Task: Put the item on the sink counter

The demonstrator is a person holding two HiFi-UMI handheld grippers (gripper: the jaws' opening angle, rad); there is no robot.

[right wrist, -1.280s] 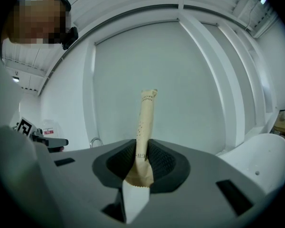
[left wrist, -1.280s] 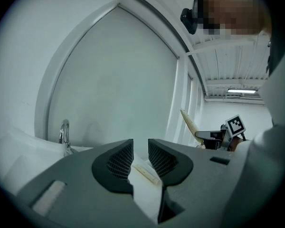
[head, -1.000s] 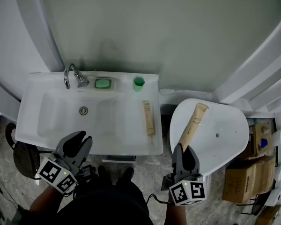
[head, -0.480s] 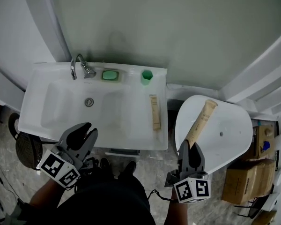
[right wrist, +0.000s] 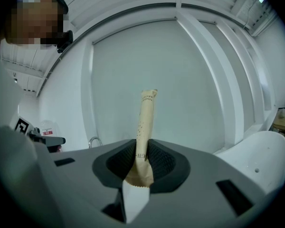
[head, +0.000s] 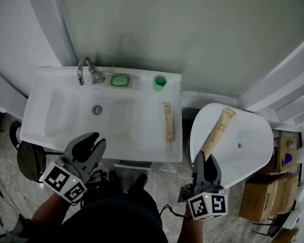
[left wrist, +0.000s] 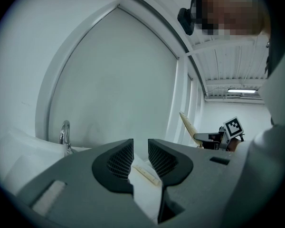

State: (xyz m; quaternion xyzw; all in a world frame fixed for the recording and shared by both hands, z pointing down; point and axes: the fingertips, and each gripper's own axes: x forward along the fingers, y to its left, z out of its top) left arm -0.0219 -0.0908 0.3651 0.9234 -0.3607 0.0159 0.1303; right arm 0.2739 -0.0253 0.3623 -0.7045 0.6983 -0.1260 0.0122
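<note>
My right gripper [head: 204, 167] is shut on the lower end of a long tan paper toothbrush packet [head: 216, 130]. The packet slants up and away over the white toilet lid [head: 243, 151]. In the right gripper view the packet [right wrist: 146, 120] stands upright between the ribbed pads of the gripper [right wrist: 142, 159]. A second tan packet [head: 168, 121] lies flat on the right strip of the white sink counter [head: 142, 146]. My left gripper [head: 87, 147] hangs at the sink's front edge, open by a narrow gap with nothing in it [left wrist: 140, 158].
At the back of the sink stand a chrome faucet [head: 86, 71], a green soap [head: 120, 80] and a green cup [head: 160, 83]. Cardboard boxes [head: 263, 191] sit on the floor at the right. A dark round bin [head: 29, 163] is at the left.
The head view shifted a second ago, so the sink now shows higher and further right. Both grippers have stayed about where they were, and the right still holds the packet.
</note>
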